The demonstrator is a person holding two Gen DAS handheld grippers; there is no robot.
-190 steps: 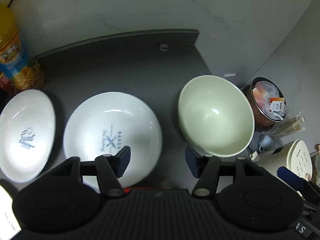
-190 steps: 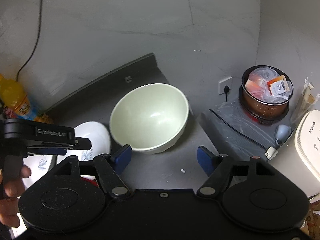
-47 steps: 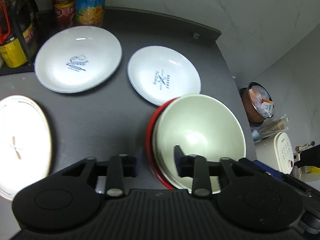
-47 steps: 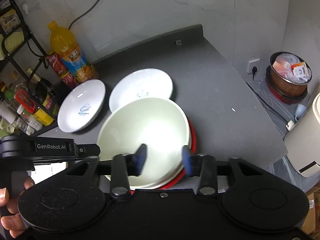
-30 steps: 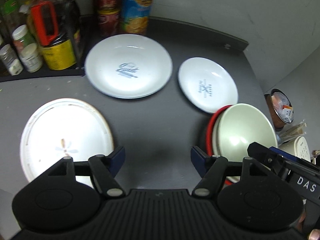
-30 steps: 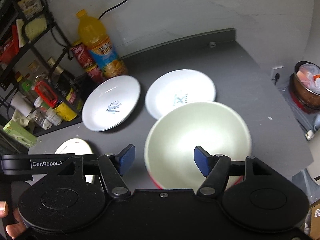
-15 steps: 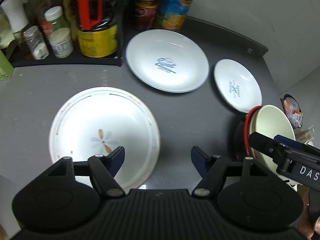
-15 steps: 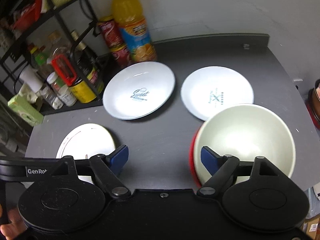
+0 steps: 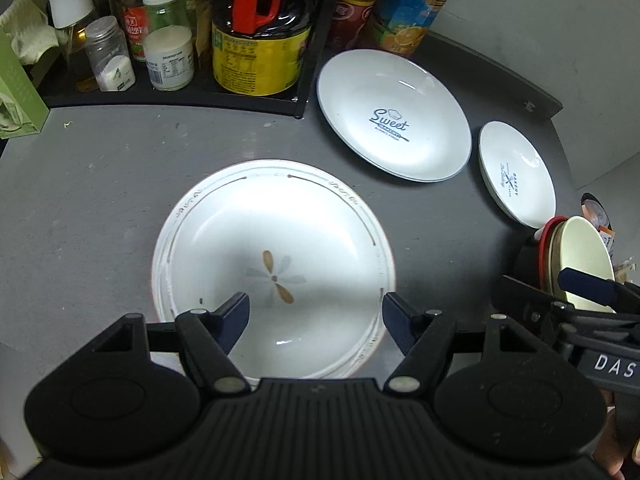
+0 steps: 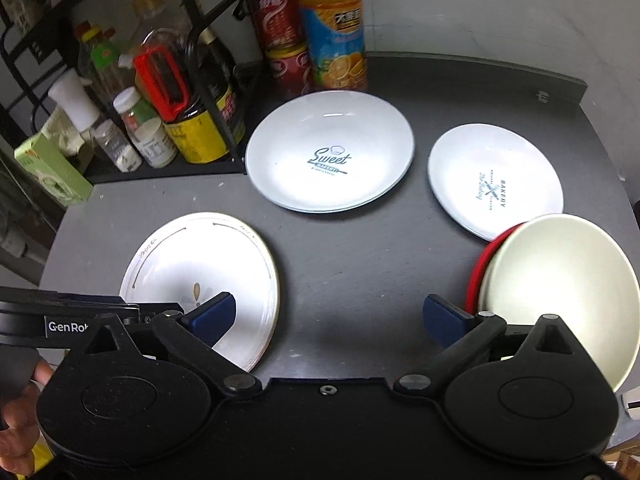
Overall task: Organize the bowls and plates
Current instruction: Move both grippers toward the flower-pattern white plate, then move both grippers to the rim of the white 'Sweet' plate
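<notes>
- Swung leftward since the earlier frames, both views: flower plate (image 9: 276,256) now centred under the left tongs (image 9: 315,316), pale green bowl (image 10: 560,292) already nested in the red bowl (image 10: 478,270) at the tabletop's (image 10: 352,264) right edge.
- Left tongs spread wide, empty, hovering over the flower plate's near half, one pad over the well and the other near the right rim.
- For a clean pick-up (judging only from this pose): drop lower, straddle the near rim, close on the lip rather than the slick well.
- Further right, "Sweet" plate (image 9: 394,114) and small bakery plate (image 9: 518,174) lying flat, well apart from either tongs.
- Right tongs (image 10: 330,318) likewise spread and empty, between flower plate and bowl stack.
</notes>
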